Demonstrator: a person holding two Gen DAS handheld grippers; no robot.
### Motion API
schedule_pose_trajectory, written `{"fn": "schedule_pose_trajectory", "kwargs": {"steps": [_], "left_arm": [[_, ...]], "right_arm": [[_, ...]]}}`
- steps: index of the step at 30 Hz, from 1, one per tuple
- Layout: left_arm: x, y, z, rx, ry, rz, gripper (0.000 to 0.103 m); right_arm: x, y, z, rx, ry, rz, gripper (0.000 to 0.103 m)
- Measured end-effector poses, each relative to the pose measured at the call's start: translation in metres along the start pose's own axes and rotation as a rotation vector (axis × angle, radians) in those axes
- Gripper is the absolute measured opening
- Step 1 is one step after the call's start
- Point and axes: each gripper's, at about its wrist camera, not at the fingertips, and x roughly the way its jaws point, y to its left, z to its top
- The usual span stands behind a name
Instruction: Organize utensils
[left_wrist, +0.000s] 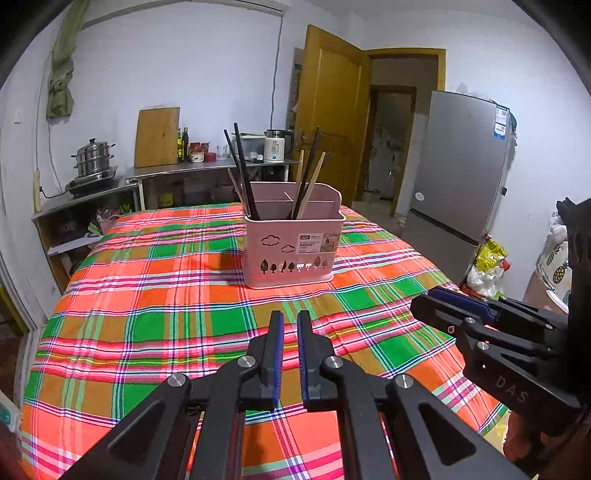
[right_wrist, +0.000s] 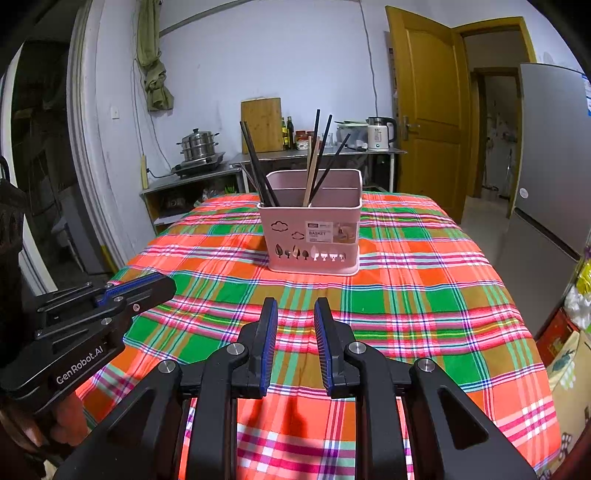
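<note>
Two pairs of tongs hover over the plaid-covered worktop (left_wrist: 147, 295), holding nothing: the left tongs (left_wrist: 290, 325) nearly together, the right tongs (right_wrist: 295, 314) apart. Several chopsticks (right_wrist: 258, 166) stand in the pink basket (right_wrist: 314, 236) at the worktop's middle, beyond both.

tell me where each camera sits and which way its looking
Left wrist view: sits on the left gripper, looking along its nearly shut, empty fingers across the plaid tablecloth at the pink basket; the right gripper shows at the right edge.
Right wrist view: sits on the right gripper, whose fingers stand apart and empty, facing the same pink basket; the left gripper and part of a hand show at the left.
Shared: basket with chopsticks, tablecloth, yellow door, fridge.
</note>
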Motion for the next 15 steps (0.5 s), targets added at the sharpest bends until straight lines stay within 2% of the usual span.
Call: {"fn": "schedule_pose_trajectory", "kwargs": {"steps": [15], "left_arm": [[0.0003,0.0029,0.0004,-0.014,-0.004,-0.008,0.006]], "right_arm": [[0.0000,-0.0008,-0.0002,-0.002,0.004,0.001,0.021]]}}
